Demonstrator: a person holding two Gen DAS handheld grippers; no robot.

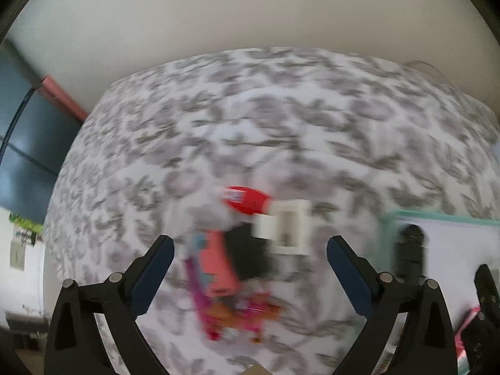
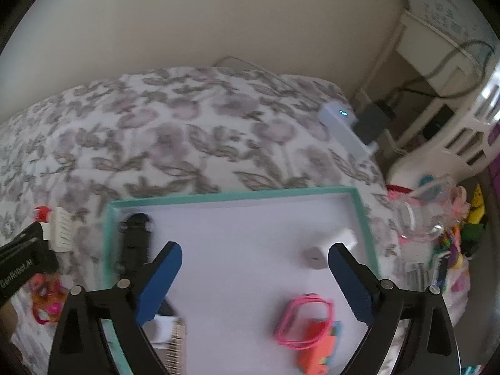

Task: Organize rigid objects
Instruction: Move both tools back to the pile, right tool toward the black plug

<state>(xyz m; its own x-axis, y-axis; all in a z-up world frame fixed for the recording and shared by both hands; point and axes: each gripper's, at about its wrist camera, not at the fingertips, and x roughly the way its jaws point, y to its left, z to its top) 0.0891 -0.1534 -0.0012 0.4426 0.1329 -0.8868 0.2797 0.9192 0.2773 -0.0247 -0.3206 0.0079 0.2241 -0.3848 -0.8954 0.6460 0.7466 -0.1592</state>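
The left gripper (image 1: pixel 250 259) has its jaws wide apart and holds nothing. It hangs over a little pile on the flowery bedspread (image 1: pixel 218 118). Between the jaws I see a blurry orange toy (image 1: pixel 217 265), a black block (image 1: pixel 250 253), a white comb-like piece (image 1: pixel 286 226) and a red tube (image 1: pixel 250 200).

The right gripper (image 2: pixel 254 264) is also spread wide and empty. It hangs over the teal-edged tray (image 2: pixel 234 196). Inside lie a black thing (image 2: pixel 134 240), a small white block (image 2: pixel 331 243) and pink glasses (image 2: pixel 304 322) touching an orange toy car (image 2: pixel 318 348).

I think the sorting is partly done. The left one probably picks next. It should drop lower, straddle one piece and squeeze, then carry it to the tray.
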